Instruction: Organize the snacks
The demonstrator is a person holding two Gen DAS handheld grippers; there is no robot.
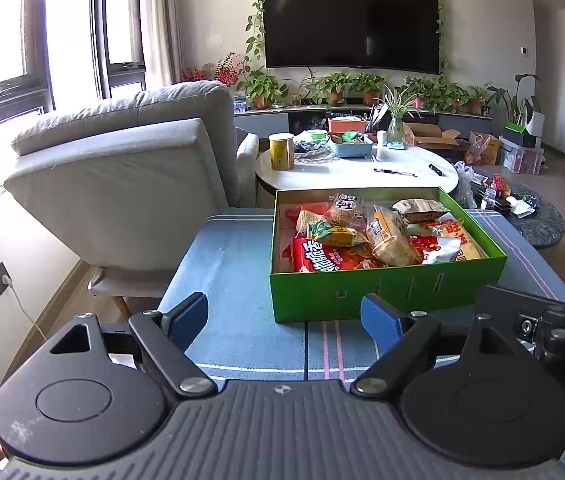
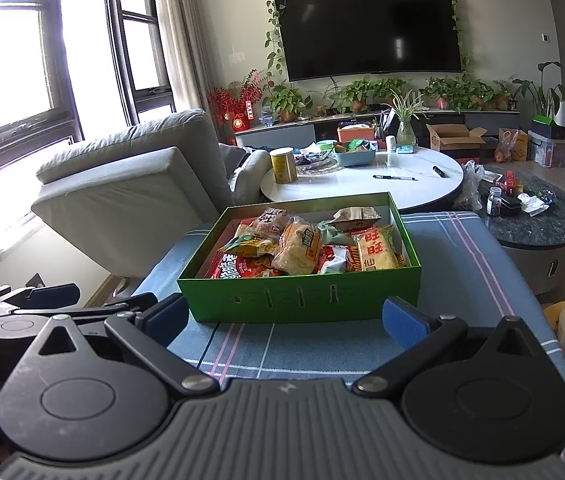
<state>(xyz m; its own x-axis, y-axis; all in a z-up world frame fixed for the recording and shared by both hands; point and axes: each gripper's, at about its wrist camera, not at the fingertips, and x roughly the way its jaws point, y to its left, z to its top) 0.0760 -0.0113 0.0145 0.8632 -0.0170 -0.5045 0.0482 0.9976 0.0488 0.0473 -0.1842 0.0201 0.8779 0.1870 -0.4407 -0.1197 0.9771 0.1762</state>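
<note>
A green box [image 1: 386,294] full of snack packets sits on the bench [image 1: 238,280], which is covered in a blue cloth with pink and white stripes. Its long side faces both grippers, so the long axis runs left to right across the view. The bench between the box and the grippers is bare cloth.

The left gripper [image 1: 284,322] hangs just short of the box's near wall, jaws spread wide with nothing between them. The right gripper [image 2: 284,320] sits beside it, also wide apart and empty.

Inside the box, a red packet [image 1: 332,260] with white lettering lies at the front left; I cannot read it properly. A yellow packet [image 2: 376,254] at the right carries red Chinese characters reading 旺旺. A clear bag of pale crisps [image 2: 300,250] lies tilted in the middle.

Behind the box stands a white round table [image 1: 354,172] with a yellow canister [image 1: 281,151], a blue basket and a pen. A grey armchair [image 1: 130,184] stands to the left, and a dark television [image 1: 352,20] hangs on the far wall above potted plants.
</note>
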